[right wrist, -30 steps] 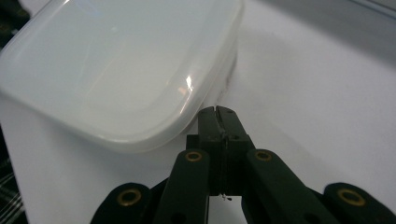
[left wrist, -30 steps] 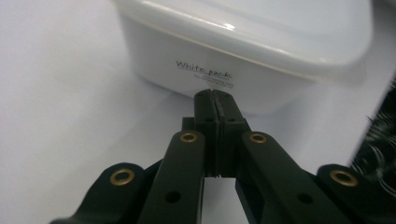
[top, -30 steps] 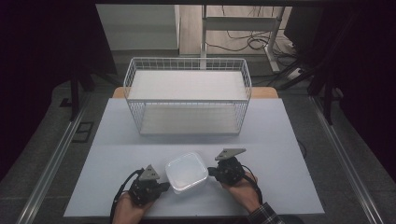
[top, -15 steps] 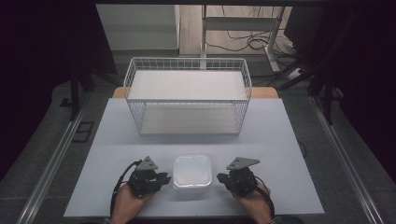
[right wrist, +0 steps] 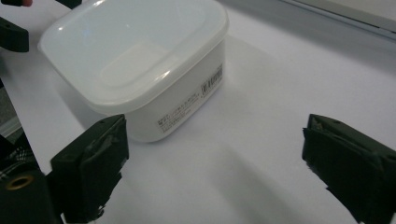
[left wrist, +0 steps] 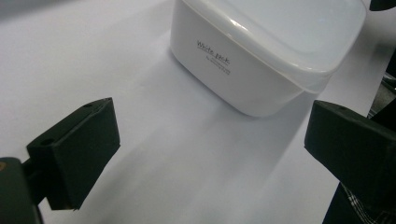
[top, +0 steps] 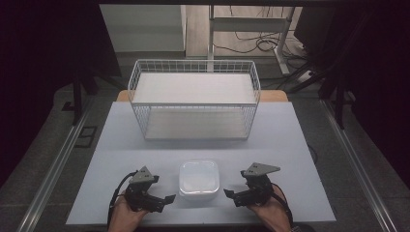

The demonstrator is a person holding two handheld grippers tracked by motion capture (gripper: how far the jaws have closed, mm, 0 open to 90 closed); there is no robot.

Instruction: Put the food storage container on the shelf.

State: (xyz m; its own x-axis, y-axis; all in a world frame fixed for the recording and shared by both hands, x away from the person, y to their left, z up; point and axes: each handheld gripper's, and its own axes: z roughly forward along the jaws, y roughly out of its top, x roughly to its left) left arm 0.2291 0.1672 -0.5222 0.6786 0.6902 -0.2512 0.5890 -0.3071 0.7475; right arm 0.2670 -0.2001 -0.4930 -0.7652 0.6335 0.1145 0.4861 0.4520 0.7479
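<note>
Lidded white plastic container [top: 198, 179] stands on the table [top: 290, 145], between the two sets of jaws and touching neither. From the left gripper [top: 162, 200] it lies ahead and toward the inner side; from the right gripper [top: 232, 195] it lies the same way, mirrored. Both grippers sit about equally near, each just beside a flank of the box, so neither hand has a clear advantage.

Jaws: both pairs have just been opening and now stand wide. In the left gripper view the container [left wrist: 266, 51] sits beyond the jaw tips, nothing between them but bare table. In the right gripper view the container [right wrist: 140, 65] likewise sits ahead of the jaws, its near corner close to one jaw, no contact visible.

Shape: squarish box with rounded corners, no marked long axis; walls taper slightly toward the base. Judged: either flank would serve equally for a grip.

Materials: opaque glossy white body; translucent, smooth lid with a raised rim that overhangs the walls. Printed script on one wall, a printed label with a code block on another. Judged: smooth plastic, likely slippery under hard pads; the lid's lip offers a catch.

Jaw pads are matt black blocks. Table surface is a plain, pale matt sheet. White wire basket [top: 193, 104] stands well beyond the container, away from both grippers, on the far part of the table.
</note>
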